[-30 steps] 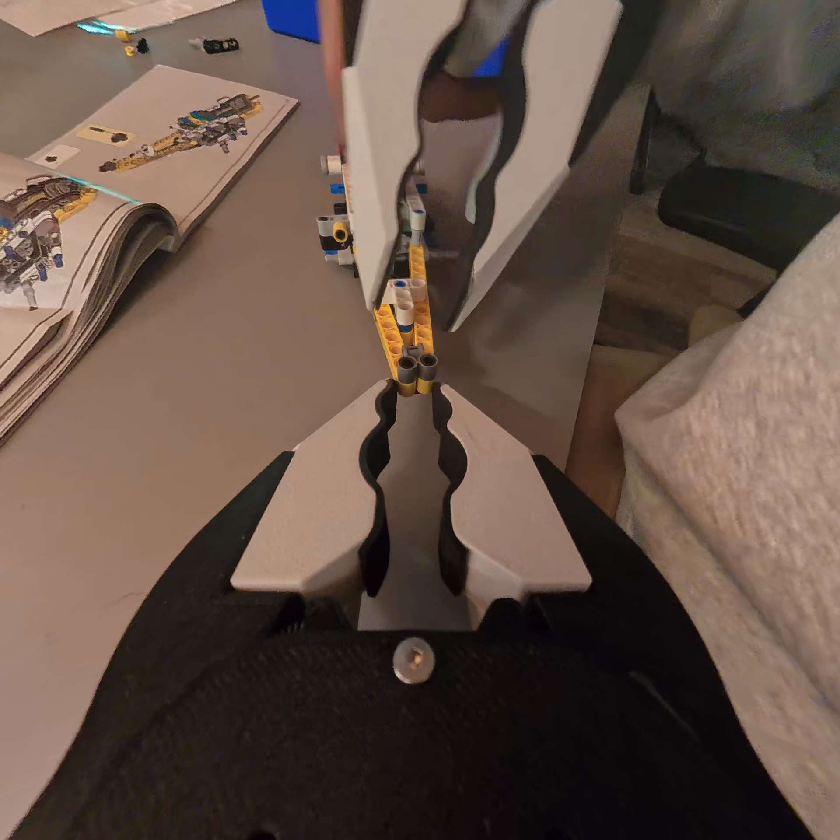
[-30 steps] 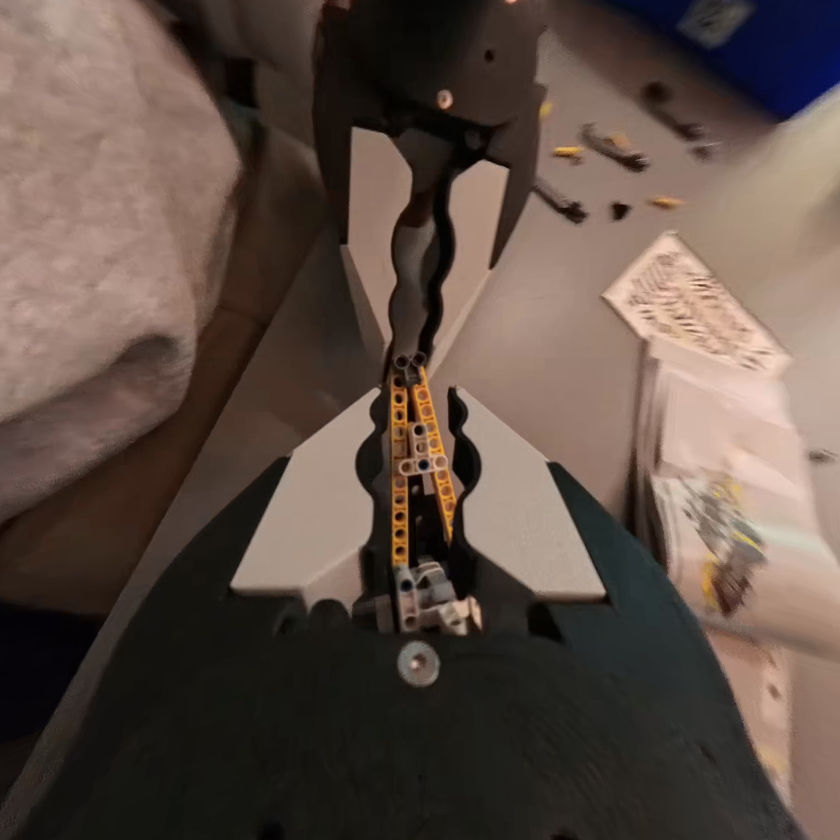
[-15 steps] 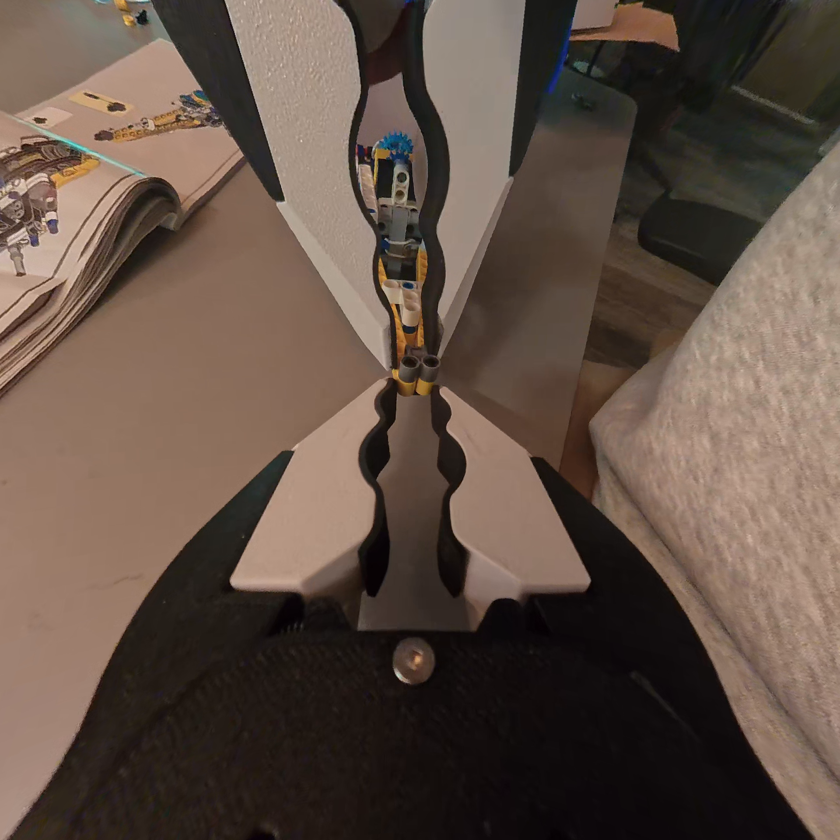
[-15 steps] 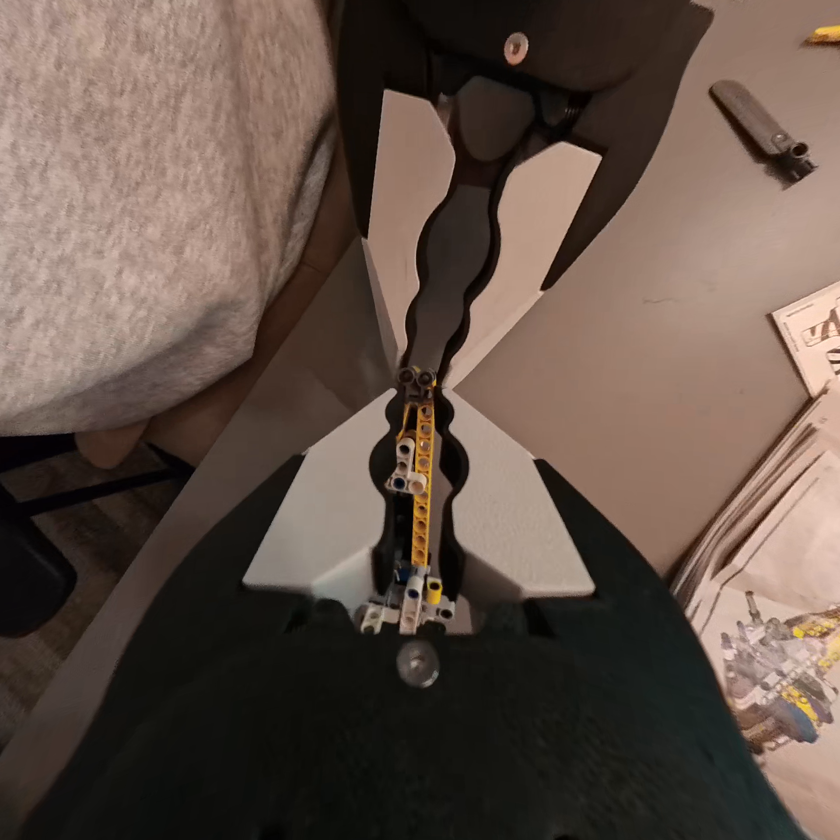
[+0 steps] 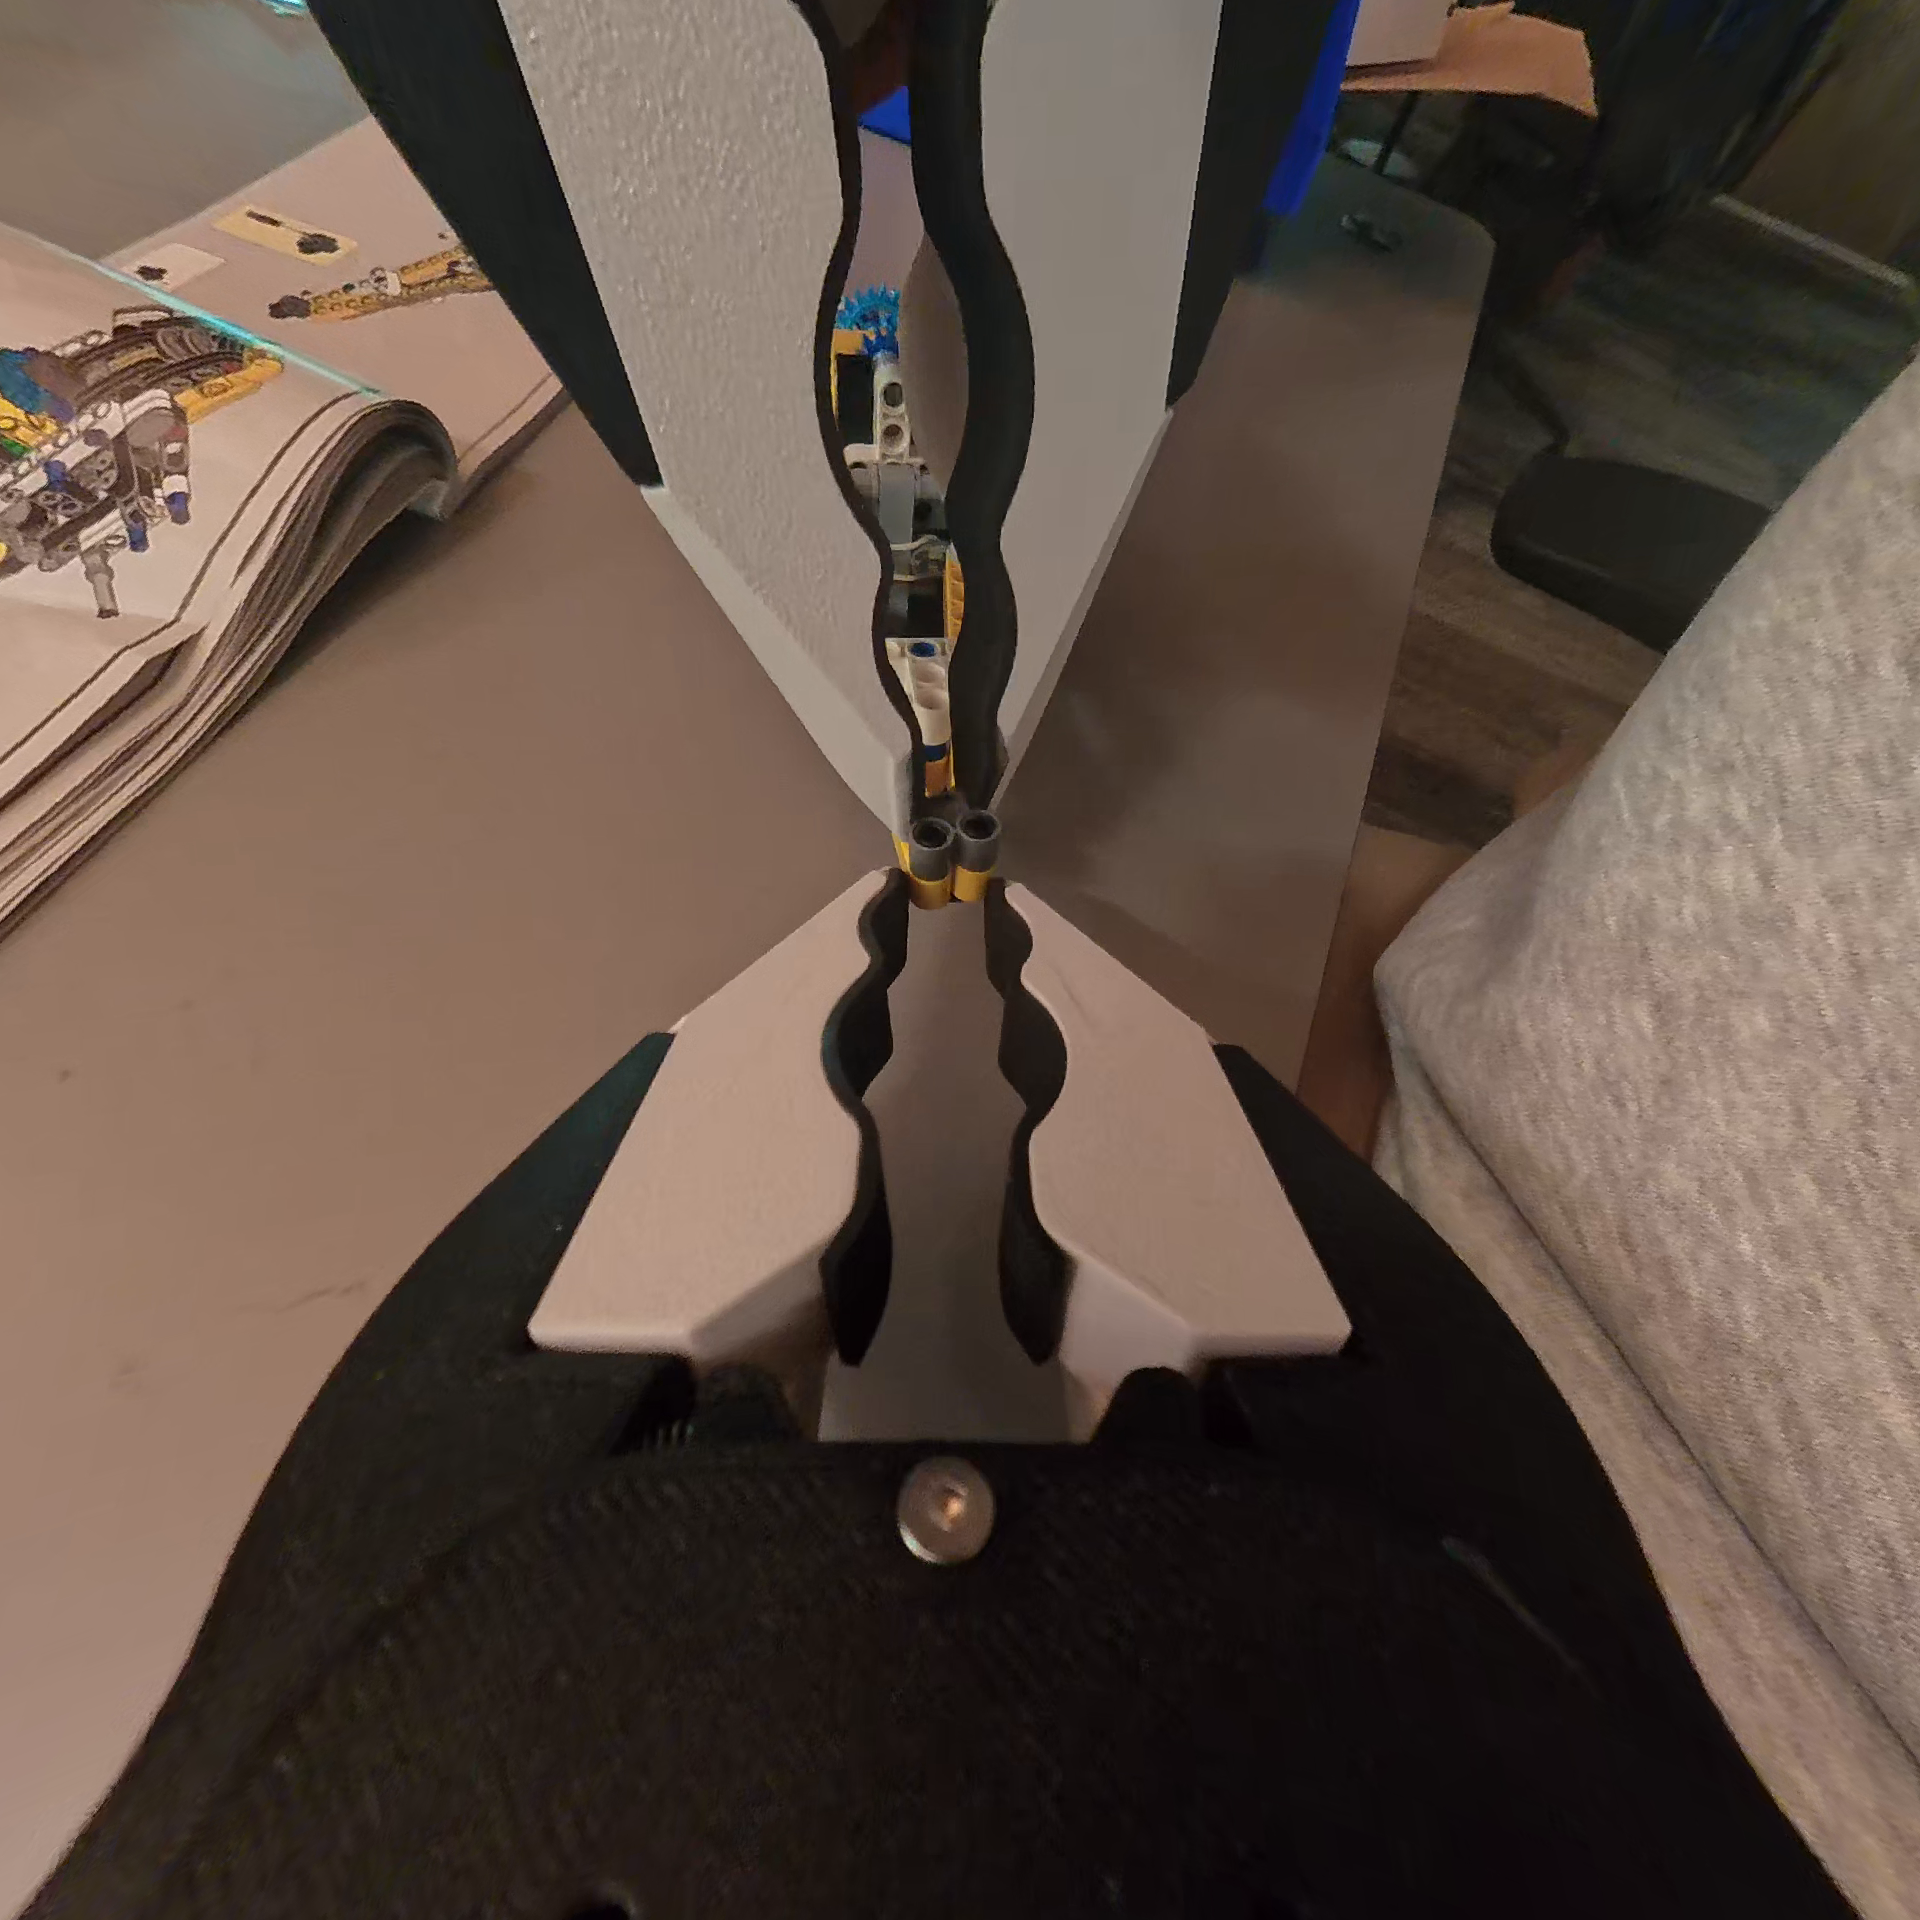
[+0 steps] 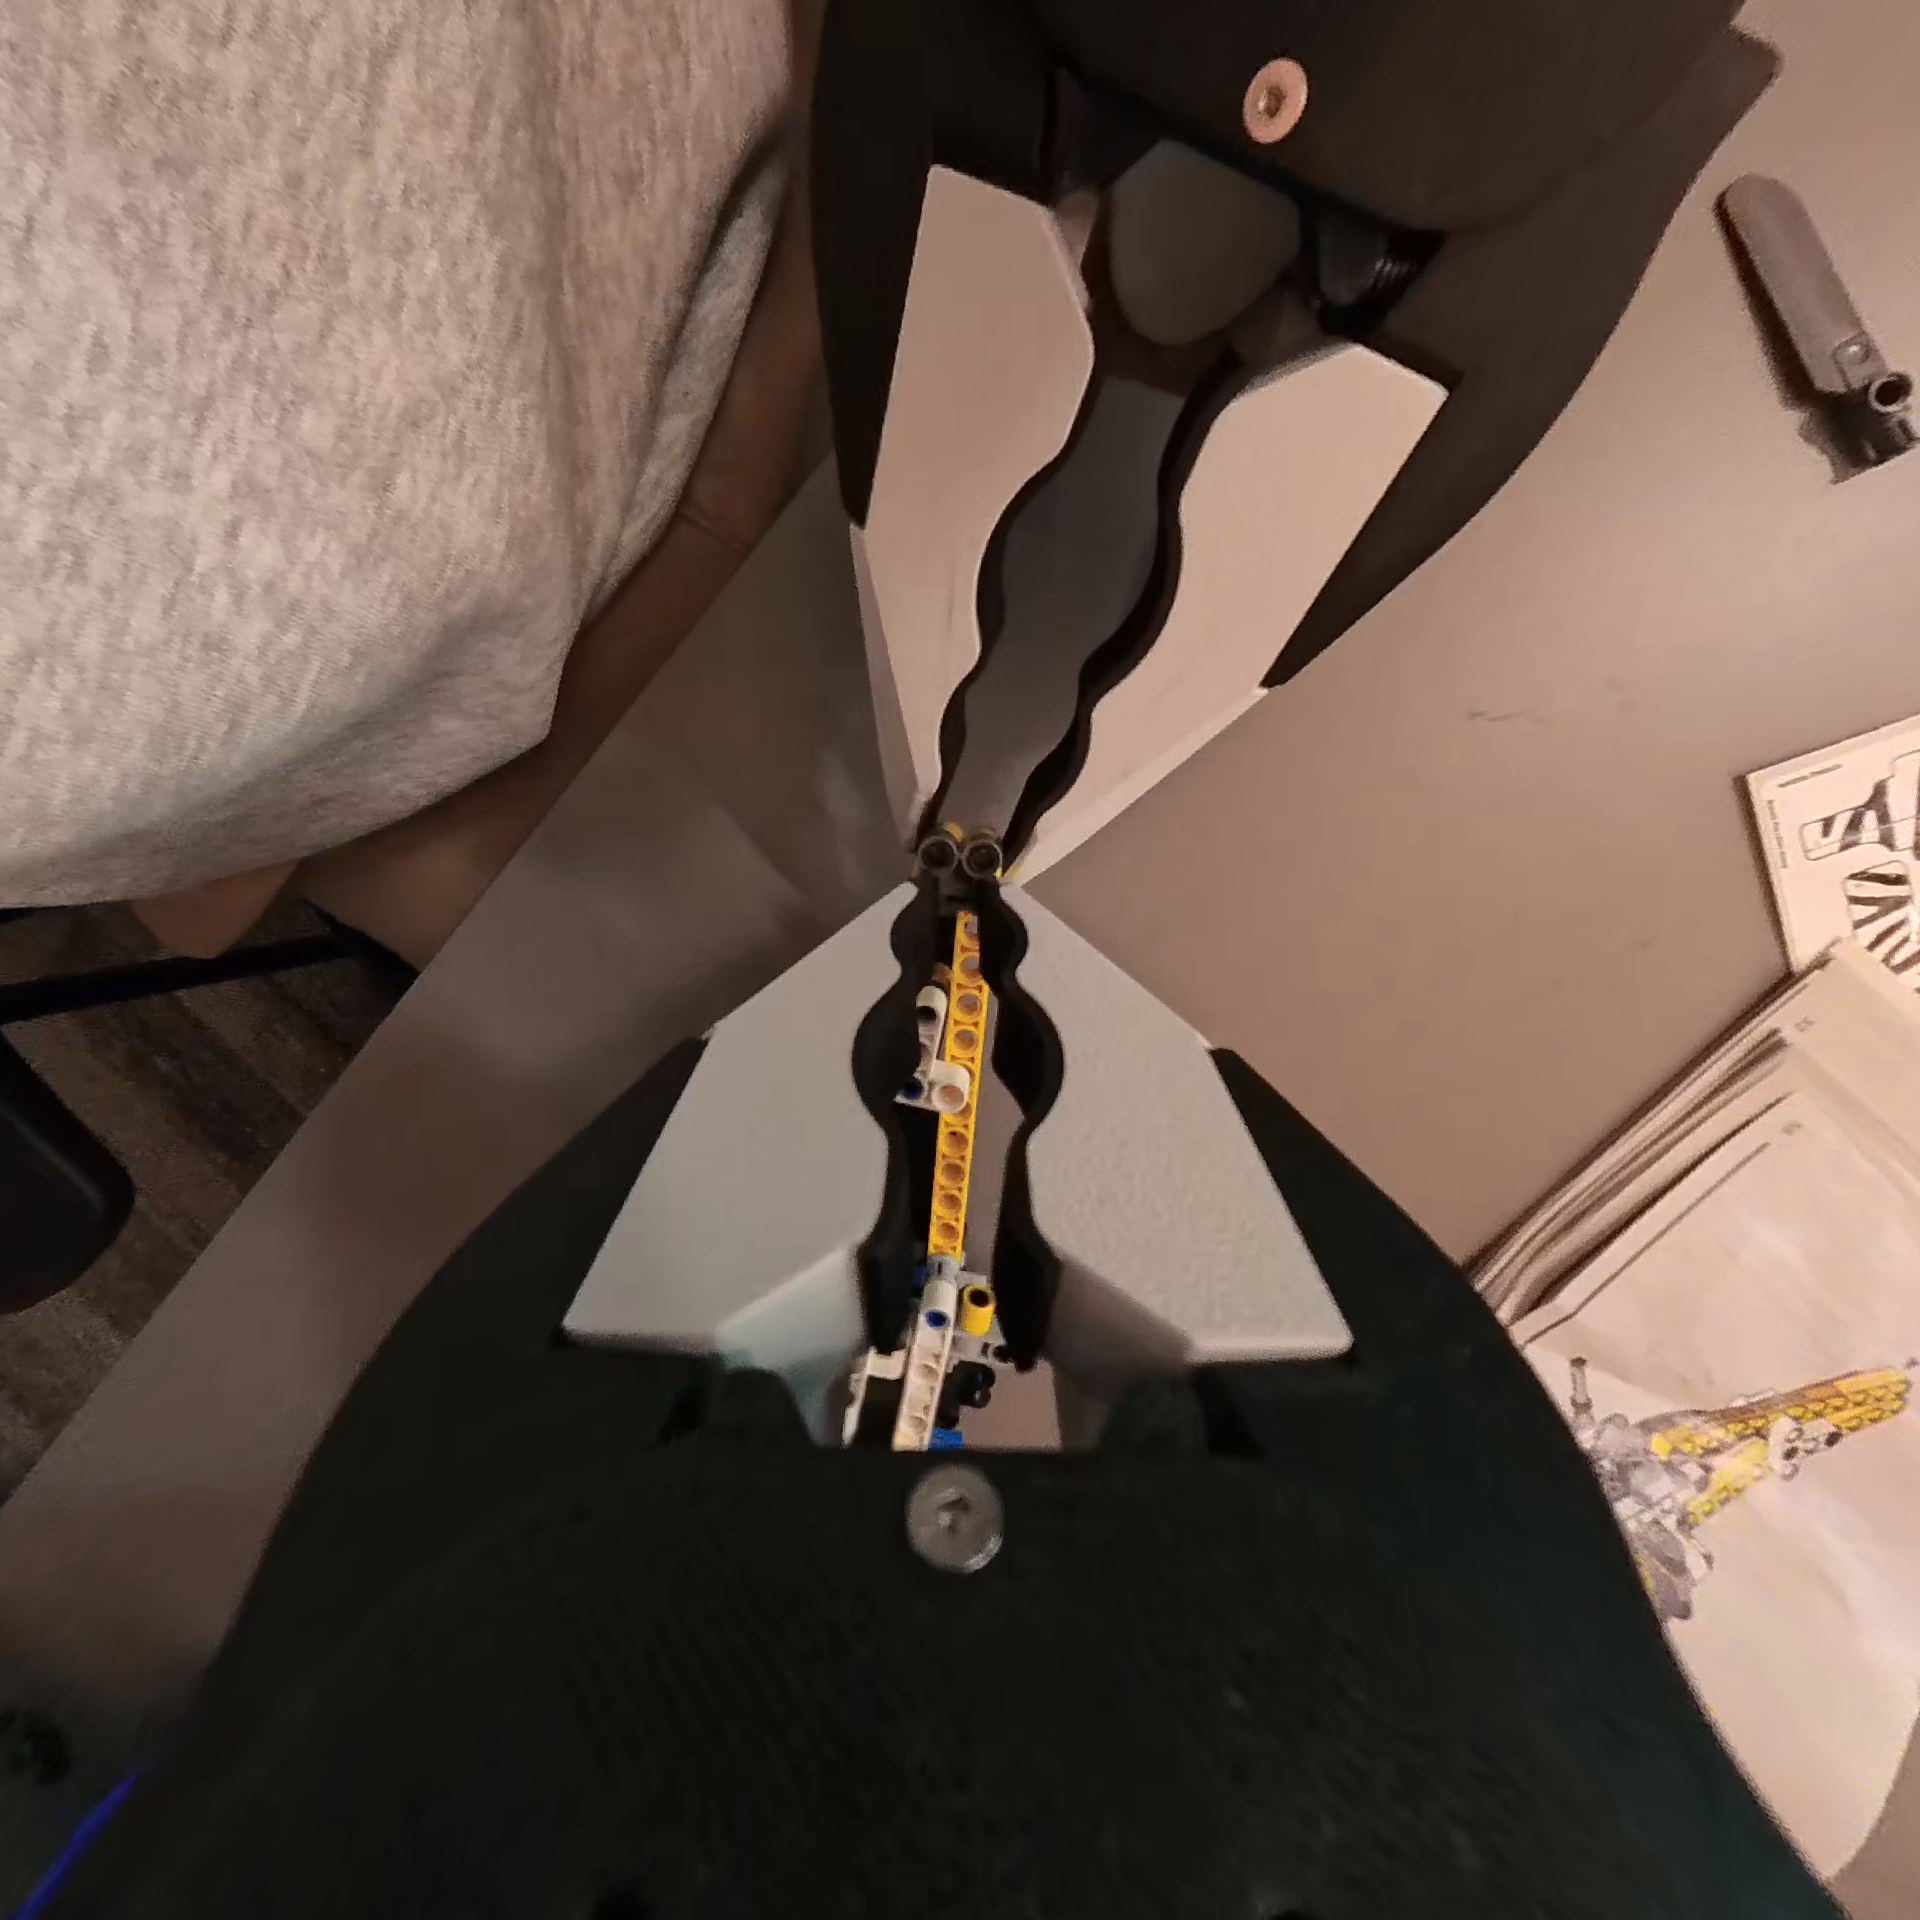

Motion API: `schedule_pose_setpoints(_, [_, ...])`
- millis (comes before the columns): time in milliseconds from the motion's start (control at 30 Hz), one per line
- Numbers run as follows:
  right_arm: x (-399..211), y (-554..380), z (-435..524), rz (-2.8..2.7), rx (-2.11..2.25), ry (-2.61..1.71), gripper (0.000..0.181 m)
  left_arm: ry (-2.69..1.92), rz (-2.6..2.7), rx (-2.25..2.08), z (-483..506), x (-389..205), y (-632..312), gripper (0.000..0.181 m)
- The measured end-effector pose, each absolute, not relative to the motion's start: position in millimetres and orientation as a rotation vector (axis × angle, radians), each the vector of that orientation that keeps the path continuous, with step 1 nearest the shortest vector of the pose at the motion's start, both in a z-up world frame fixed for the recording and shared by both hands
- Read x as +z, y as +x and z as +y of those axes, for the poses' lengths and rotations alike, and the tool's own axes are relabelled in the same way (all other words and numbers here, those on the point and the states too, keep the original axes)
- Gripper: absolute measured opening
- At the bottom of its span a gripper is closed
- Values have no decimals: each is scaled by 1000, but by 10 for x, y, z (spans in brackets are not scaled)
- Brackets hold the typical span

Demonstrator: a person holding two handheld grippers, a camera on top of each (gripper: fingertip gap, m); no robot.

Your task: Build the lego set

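A long lego assembly of yellow beams [image 6: 961,1101], with white and grey pieces and a blue gear [image 5: 868,317] at its far end, is held above the grey table [image 5: 468,883]. My right gripper [image 6: 961,899] is shut along its length. In the left wrist view the right gripper [image 5: 951,774] comes down from the top. My left gripper [image 5: 948,896] is shut on the assembly's near tip, just under two dark grey connectors [image 5: 956,844]. The two grippers meet tip to tip; the left gripper [image 6: 966,821] shows at the top of the right wrist view.
An open instruction booklet [image 5: 208,468] lies on the table's left, also in the right wrist view [image 6: 1714,1247]. A loose grey lego piece [image 6: 1808,312] lies beyond the left gripper. A person's grey sleeve or clothing [image 5: 1714,1039] is past the table's edge. Less than 4 cm separates the two grippers' tips.
The right gripper swung from tilted and wider into line with the left gripper and closed along the beams. The left gripper kept its hold on the tip.
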State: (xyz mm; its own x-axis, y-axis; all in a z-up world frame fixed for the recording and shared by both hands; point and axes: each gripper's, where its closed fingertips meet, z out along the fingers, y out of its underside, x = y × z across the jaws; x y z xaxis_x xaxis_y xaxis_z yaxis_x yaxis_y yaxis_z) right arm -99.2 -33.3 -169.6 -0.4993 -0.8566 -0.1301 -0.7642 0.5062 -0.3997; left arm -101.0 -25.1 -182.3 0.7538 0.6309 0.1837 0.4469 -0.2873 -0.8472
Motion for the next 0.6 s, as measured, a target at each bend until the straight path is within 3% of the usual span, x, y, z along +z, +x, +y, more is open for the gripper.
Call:
schedule_pose_setpoints(33, [-1692, -990, -330, 2440, -425, -1357, 7, -1933, -815, 226, -247, -1818, -1006, 12])
schedule_pose_setpoints(167, [-1668, -992, -360, 2468, -493, -1260, 7, -1912, -826, 215, -270, -1800, -1018, 12])
schedule_pose_setpoints(233, [-1646, -1033, -368, 2512, -537, -1172, 22, -1899, -832, 225, -284, -1784, -1030, 12])
schedule_pose_setpoints(367, [-1585, -1082, -323, 2594, -736, -994, 27, -1921, -851, 244, -307, -1819, -1025, 12])
schedule_pose_setpoints(500, [-1744, -1198, -234, 2709, -873, -895, 57, -1881, -891, 234, -349, -1798, -1049, 18])
schedule_pose_setpoints(600, [-1888, -1188, -185, 2707, -856, -867, 51, -1813, -958, 157, -382, -1769, -1046, 31])
